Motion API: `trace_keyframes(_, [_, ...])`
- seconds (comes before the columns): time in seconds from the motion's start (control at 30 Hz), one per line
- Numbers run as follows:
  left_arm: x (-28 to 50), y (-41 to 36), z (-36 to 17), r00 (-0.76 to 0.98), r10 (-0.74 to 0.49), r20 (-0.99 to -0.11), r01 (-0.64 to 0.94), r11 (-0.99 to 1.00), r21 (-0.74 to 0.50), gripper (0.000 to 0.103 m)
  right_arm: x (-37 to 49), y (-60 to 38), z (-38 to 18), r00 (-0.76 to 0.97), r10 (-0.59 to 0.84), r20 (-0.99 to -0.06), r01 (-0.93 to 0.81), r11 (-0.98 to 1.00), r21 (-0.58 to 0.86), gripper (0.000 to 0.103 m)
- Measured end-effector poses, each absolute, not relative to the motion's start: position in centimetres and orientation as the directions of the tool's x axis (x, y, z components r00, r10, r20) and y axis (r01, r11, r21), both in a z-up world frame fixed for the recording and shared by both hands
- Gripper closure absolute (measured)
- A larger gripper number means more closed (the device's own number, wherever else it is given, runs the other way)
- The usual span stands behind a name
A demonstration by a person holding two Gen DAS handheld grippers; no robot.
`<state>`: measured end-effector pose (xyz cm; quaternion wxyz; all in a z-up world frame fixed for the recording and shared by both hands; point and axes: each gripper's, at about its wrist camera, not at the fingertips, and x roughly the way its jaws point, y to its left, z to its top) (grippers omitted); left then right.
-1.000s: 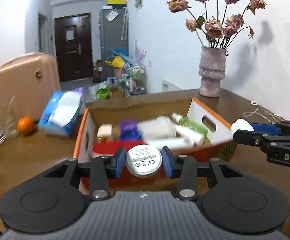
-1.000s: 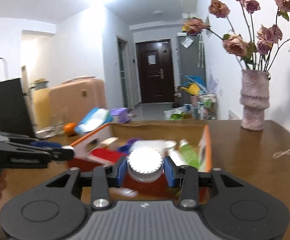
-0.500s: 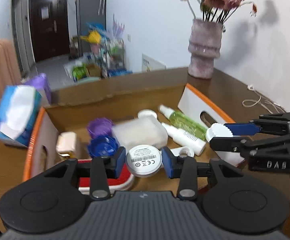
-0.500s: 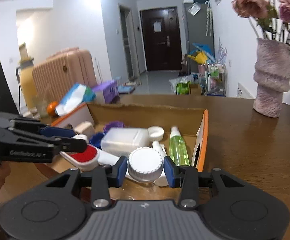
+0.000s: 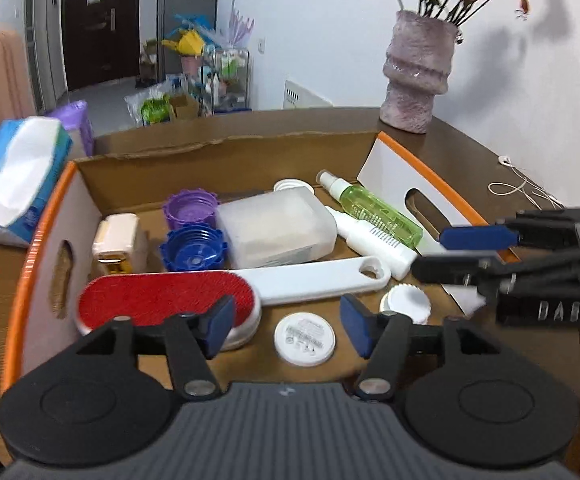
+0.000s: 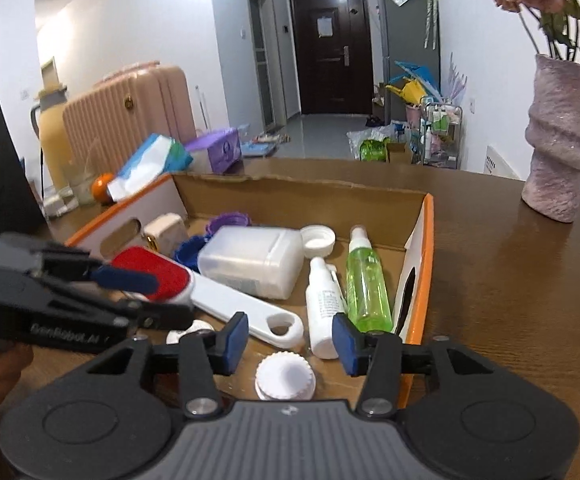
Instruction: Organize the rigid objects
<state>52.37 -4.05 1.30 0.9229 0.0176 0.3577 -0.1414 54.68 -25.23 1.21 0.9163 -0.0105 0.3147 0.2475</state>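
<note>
left tongs [image 5: 286, 326] spread, just opened, flat white disc [image 5: 304, 339] loose below | right tongs [image 6: 290, 340] spread, just opened, ribbed white cap [image 6: 285, 376] loose below | cardboard box [image 5: 226, 148] holds both, red brush [image 5: 166, 300], bottles | disc's label unreadable

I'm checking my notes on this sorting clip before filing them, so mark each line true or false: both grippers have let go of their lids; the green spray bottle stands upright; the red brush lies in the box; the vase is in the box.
1. Both jaws are open, the flat white labelled lid and the ridged white cap lying in the cardboard box. True.
2. The green spray bottle stands upright. False: it lies on its side.
3. The red lint brush lies in the box. True.
4. The pink vase is in the box. False: it stands on the table.
</note>
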Motion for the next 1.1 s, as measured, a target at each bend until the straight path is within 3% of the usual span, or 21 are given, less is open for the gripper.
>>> trace_keyframes(0.4, [43.4, -0.5, 5.5, 0.797, -0.227, -0.56, 0.19, 0.974, -0.124, 0.023, 47.5, -26.6, 4.2, 0.747, 0.474, -0.466, -0.426, 0.879, 0.214, 0.05])
trace_keyframes(0.7, [35.9, -0.4, 6.7, 0.859, -0.143, -0.491, 0.131, 0.99, -0.06, 0.017, 39.8, -27.3, 4.1, 0.793, 0.47, -0.387, -0.392, 0.881, 0.265, 0.048])
trace_keyframes(0.9, [33.8, -1.2, 7.2, 0.868, -0.179, -0.462, 0.156, 0.984, -0.09, 0.017, 36.6, -27.9, 3.7, 0.798, 0.458, -0.392, -0.368, 0.885, 0.284, 0.048])
trace_keyframes(1.1, [32.4, -1.5, 5.5, 0.845, -0.18, -0.504, 0.153, 0.984, -0.095, 0.017, 34.2, -28.8, 3.4, 0.815, 0.411, -0.409, -0.318, 0.906, 0.278, 0.048])
